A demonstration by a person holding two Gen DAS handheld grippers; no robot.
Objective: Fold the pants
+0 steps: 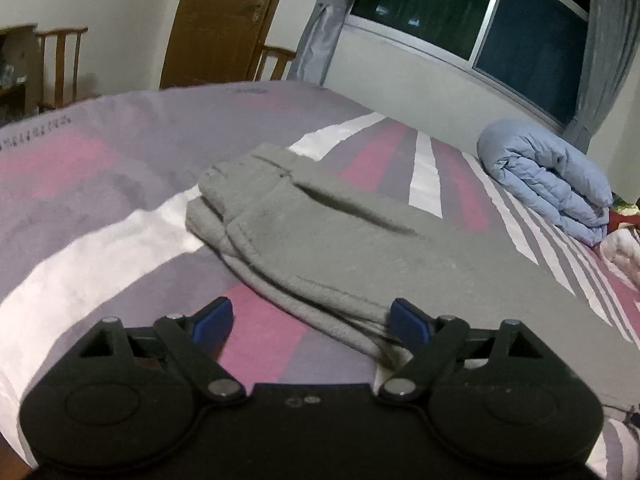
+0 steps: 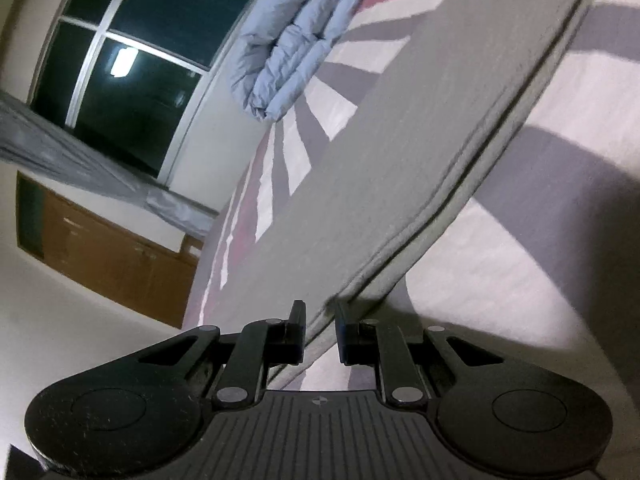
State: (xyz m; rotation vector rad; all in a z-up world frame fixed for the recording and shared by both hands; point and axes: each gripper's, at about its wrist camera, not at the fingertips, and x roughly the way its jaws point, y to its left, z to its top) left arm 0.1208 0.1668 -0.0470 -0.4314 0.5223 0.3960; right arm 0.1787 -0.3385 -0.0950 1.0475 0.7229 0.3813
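Dark window [image 1: 480, 20], grey curtains [image 1: 324, 20], wooden door [image 1: 224, 20].

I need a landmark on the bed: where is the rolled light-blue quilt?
The rolled light-blue quilt lies at the bed's far right, under the window, beyond the grey pants.

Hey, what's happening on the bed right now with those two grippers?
A person is folding grey sweatpants on a bed with a purple, pink and white striped bedsheet, a handheld gripper in each hand. The pants lie flat, legs stacked. The left gripper hovers open near their edge, holding nothing. The right gripper is nearly closed with the pants' layered edge between its fingers; whether it pinches is unclear. A rolled blue duvet sits by the window.
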